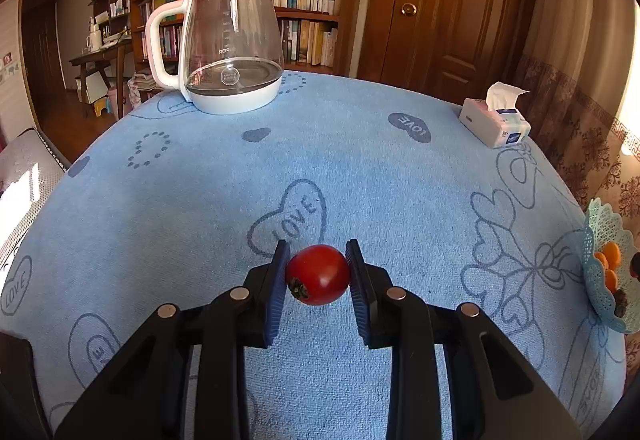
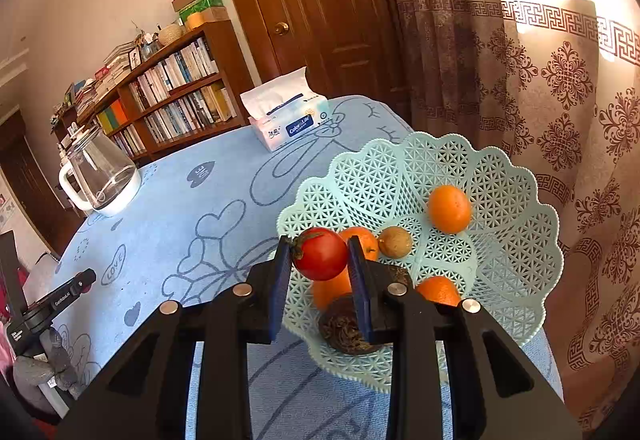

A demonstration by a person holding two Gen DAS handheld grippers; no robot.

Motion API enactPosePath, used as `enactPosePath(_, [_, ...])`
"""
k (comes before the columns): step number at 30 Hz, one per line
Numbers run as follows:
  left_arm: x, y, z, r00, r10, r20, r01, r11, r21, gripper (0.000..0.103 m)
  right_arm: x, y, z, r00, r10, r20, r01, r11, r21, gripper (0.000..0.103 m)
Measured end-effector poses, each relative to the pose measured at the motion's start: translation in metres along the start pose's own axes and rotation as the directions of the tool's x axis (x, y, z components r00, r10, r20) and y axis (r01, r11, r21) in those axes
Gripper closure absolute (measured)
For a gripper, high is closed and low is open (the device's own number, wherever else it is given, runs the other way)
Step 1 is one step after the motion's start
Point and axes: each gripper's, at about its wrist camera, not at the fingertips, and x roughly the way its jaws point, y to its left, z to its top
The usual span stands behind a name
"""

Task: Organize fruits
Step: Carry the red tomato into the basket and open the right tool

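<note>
My left gripper (image 1: 318, 274) is shut on a red tomato (image 1: 319, 274), held just above the blue cloth. My right gripper (image 2: 319, 254) is shut on a second red tomato (image 2: 320, 253) and holds it over the near left rim of the mint lattice fruit basket (image 2: 500, 191). The basket holds several oranges (image 2: 449, 208), a small brown round fruit (image 2: 395, 242) and a dark wrinkled fruit (image 2: 344, 328) partly hidden by my right fingers. The basket's edge (image 1: 598, 280) shows at the far right of the left wrist view.
A glass kettle (image 1: 230, 47) with a white base stands at the table's far left. A tissue pack (image 1: 496, 121) lies at the far right edge. A bookshelf, a wooden door and curtains stand behind. The left gripper's body (image 2: 52, 304) shows at the left.
</note>
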Motion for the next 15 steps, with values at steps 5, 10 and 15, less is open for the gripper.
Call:
enactPosePath(5, [0.0, -0.002, -0.001, 1.0, 0.0, -0.001, 0.0, 1.0, 0.009, 0.074, 0.008, -0.029, 0.002, 0.999, -0.045, -0.002, 0.045, 0.997, 0.07, 0.074])
enactPosePath(10, [0.002, -0.003, -0.001, 1.0, 0.002, -0.004, -0.002, 1.0, 0.014, 0.074, 0.013, -0.055, -0.004, 0.998, -0.058, -0.013, 0.06, 0.985, 0.16, 0.068])
enactPosePath(15, [0.003, -0.006, -0.003, 1.0, 0.004, -0.006, -0.004, 1.0, 0.024, 0.074, 0.007, -0.063, -0.005, 0.999, -0.048, 0.026, 0.042, 0.981, 0.191, 0.067])
